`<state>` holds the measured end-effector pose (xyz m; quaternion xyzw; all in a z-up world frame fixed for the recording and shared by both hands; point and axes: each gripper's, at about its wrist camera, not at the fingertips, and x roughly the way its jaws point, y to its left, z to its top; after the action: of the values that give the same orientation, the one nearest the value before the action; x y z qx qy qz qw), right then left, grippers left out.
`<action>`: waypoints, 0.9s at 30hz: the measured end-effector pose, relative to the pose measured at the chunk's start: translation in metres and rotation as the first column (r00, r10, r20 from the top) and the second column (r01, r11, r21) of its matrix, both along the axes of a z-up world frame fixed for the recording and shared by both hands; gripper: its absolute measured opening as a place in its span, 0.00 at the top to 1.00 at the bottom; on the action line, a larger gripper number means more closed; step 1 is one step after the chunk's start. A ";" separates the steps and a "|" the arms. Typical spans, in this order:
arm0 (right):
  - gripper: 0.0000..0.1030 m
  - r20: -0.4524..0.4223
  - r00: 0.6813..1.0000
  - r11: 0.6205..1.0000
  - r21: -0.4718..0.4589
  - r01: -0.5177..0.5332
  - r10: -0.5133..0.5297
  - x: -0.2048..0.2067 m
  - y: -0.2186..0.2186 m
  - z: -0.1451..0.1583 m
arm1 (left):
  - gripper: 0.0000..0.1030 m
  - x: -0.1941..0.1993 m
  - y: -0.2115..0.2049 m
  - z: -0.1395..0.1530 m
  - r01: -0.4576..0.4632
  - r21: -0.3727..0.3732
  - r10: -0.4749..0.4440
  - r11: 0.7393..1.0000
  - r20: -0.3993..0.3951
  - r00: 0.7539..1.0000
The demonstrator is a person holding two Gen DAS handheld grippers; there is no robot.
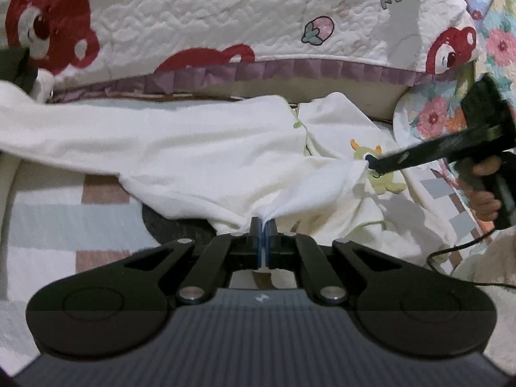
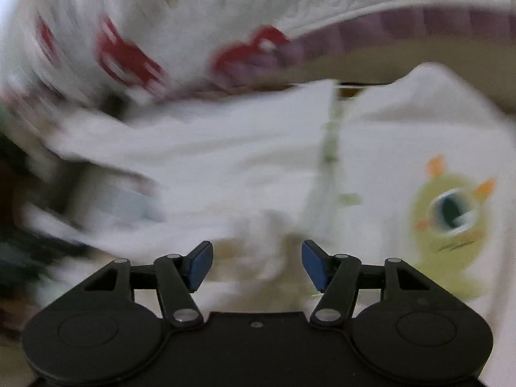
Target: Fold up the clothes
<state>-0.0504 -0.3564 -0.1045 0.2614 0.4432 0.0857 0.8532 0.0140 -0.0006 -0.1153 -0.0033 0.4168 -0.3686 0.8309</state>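
Risking the white garment [image 1: 200,161] sagging at lower centre: left gripper [image 1: 263,225] pinching a bunched fold alone, right gripper [image 2: 257,262] gaping wide, gripping nothing.

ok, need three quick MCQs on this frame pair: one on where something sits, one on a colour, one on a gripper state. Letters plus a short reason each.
1. Where is the monster print on the white garment?
A. on the panel right of the front opening
B. on the long sleeve
C. on the quilt

2. What colour is the quilt's ruffled trim?
A. green
B. purple
C. orange

3. How does the left gripper stand?
A. wide open
B. shut on nothing
C. shut on the white garment

Key: 1 A, the print lies right of the opening in both views. 2 B, the ruffle along the quilt edge is purple. 3 C, cloth bunches out from between the closed blue pads.
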 end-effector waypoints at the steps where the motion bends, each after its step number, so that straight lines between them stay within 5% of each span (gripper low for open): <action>1: 0.36 0.028 0.999 0.998 0.053 0.023 -0.025 -0.004 -0.003 0.003 | 0.99 0.001 0.000 -0.002 -0.006 0.000 0.006 1.000 -0.010 1.000; 3: 0.38 0.066 0.997 0.999 0.020 0.044 -0.045 -0.008 0.003 0.009 | 0.99 0.002 0.000 -0.005 -0.016 0.000 0.016 1.000 -0.026 1.000; 7: 0.52 0.087 0.996 0.993 0.111 -0.041 0.031 -0.003 0.030 -0.002 | 0.99 0.002 -0.001 -0.006 -0.016 -0.005 0.016 1.000 -0.024 1.000; 10: 0.50 0.009 1.000 0.976 0.214 -0.022 0.020 0.004 0.043 -0.030 | 0.99 0.001 0.000 -0.005 -0.015 -0.017 0.015 1.000 -0.023 1.000; 12: 0.39 -0.045 0.999 0.956 0.293 0.011 0.003 0.008 0.050 -0.050 | 0.99 0.001 0.001 -0.005 -0.015 -0.033 0.014 0.999 -0.028 1.000; 14: 0.37 -0.110 0.989 0.892 0.431 0.137 -0.099 0.009 0.042 -0.075 | 0.99 -0.001 0.000 -0.005 0.002 -0.047 -0.003 0.999 -0.030 1.000; 16: 0.37 -0.109 0.984 0.846 0.502 0.179 -0.143 0.010 0.042 -0.088 | 0.99 -0.003 -0.002 -0.005 0.031 -0.054 -0.032 0.998 -0.028 0.999; 20: 0.37 -0.009 0.984 0.860 0.485 0.159 -0.176 0.018 0.050 -0.086 | 0.99 -0.011 -0.005 -0.003 0.084 -0.072 -0.085 0.994 -0.017 0.996; 21: 0.46 0.022 0.986 0.860 0.493 0.134 -0.166 0.017 0.049 -0.085 | 0.99 -0.012 -0.004 -0.002 0.088 -0.078 -0.089 0.993 -0.015 0.996; 22: 0.81 0.045 0.988 0.858 0.504 0.102 -0.145 0.016 0.045 -0.082 | 0.99 -0.013 -0.002 0.000 0.087 -0.087 -0.088 0.992 -0.009 0.996; 23: 0.95 0.067 0.990 0.855 0.514 0.071 -0.122 0.014 0.043 -0.079 | 0.99 -0.014 0.001 0.002 0.083 -0.096 -0.084 0.992 -0.002 0.996; 27: 0.94 0.183 0.983 0.872 0.484 -0.074 -0.018 0.005 0.056 -0.044 | 0.99 -0.018 0.020 0.021 0.083 -0.147 -0.074 0.986 0.065 0.995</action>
<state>-0.0451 -0.3001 -0.1480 0.4528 0.3314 0.2307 0.7949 -0.0038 0.0196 -0.0938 -0.0383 0.3629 -0.4313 0.8252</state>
